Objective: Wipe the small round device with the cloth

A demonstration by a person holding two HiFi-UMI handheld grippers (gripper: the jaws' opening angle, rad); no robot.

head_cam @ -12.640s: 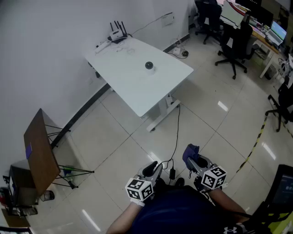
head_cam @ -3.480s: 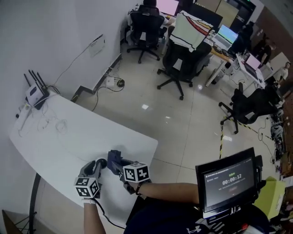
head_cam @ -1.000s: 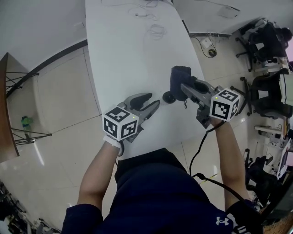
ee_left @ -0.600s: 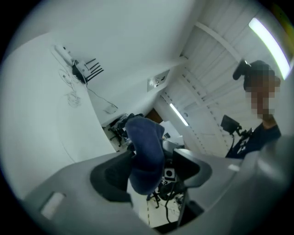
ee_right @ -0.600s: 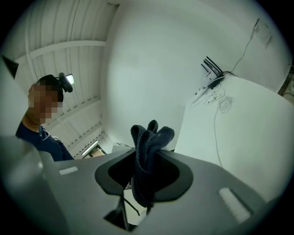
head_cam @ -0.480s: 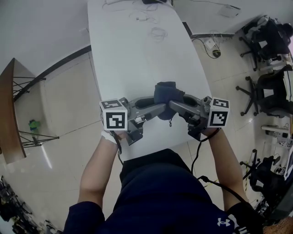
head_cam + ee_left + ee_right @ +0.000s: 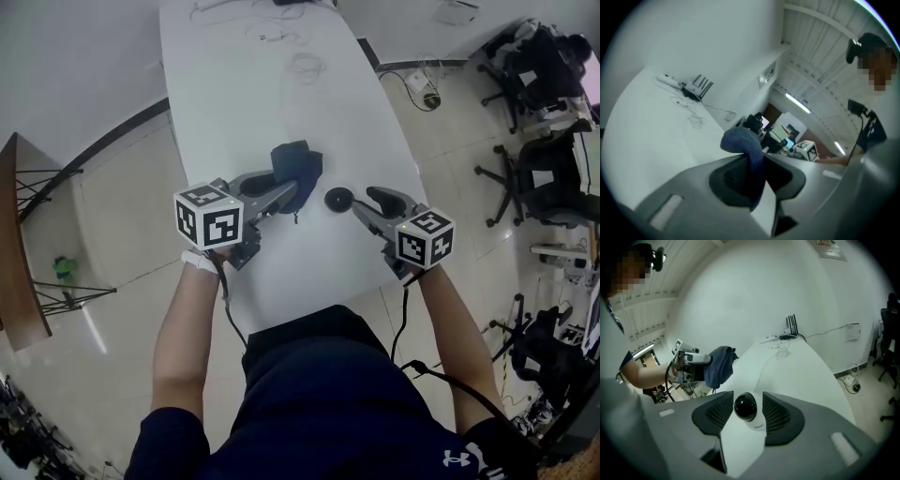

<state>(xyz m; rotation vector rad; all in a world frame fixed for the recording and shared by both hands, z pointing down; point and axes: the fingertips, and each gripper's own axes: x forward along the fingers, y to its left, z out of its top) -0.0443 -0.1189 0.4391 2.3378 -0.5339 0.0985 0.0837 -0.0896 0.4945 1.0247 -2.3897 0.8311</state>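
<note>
1. Head view. We see the white table [image 7: 234, 103] from above, with both grippers over its near end. The left gripper [image 7: 289, 187] holds a dark blue cloth [image 7: 298, 165], which bunches up past the jaw tips. The small round device [image 7: 338, 198] stands on the table between the two grippers, just beside the cloth and apart from it. The right gripper [image 7: 368, 201] points at the device from the right. This view does not show how wide either pair of jaws stands.

2. Left gripper view. Here the jaws are closed on the cloth: a fold runs down between the two pads and a rounded lump rises above them. The device does not appear in this view. A router [image 7: 697, 87] with upright aerials sits at the far end of the table.

3. Right gripper view. Here the jaws stand wide apart and have just been opening. The device, a white base with a glossy black dome, stands between them on the table. The pads appear to clear it on both sides, though the gap on the left is too narrow for us to be certain. Beyond it, the left gripper hangs with the cloth above the table edge.
</note>
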